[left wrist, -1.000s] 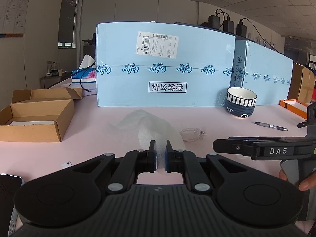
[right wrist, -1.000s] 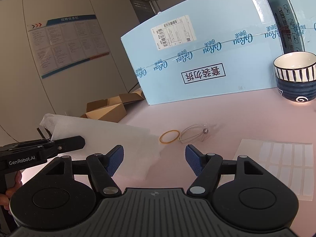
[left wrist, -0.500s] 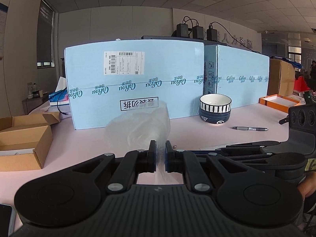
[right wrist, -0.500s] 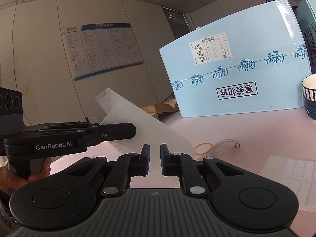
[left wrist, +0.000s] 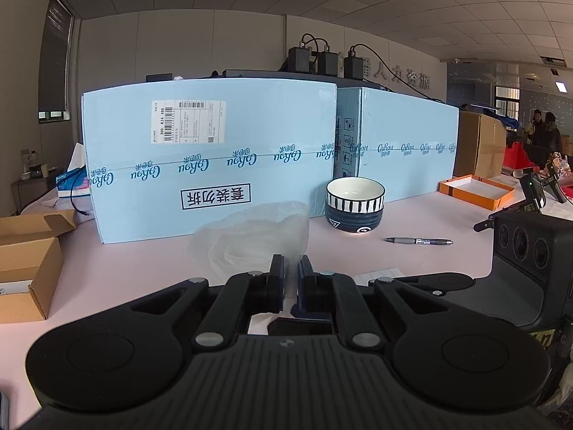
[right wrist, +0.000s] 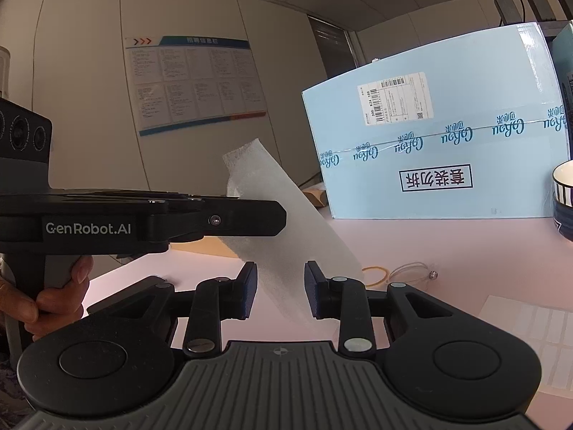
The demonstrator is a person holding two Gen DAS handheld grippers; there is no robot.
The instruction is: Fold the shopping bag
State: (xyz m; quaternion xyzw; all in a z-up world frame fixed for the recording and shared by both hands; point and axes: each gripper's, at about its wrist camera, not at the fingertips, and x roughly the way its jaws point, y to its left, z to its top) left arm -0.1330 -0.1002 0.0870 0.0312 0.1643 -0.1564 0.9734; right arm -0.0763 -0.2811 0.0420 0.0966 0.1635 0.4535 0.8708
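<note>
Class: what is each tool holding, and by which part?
Left tool pinches the plastic bag at its near edge; bag lies between right tool pads, grip unclear.

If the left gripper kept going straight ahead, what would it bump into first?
Probably the big light-blue cardboard box, standing straight ahead beyond the crumpled white plastic bag that the left gripper pinches. The striped blue-and-white bowl sits off to the right.
</note>
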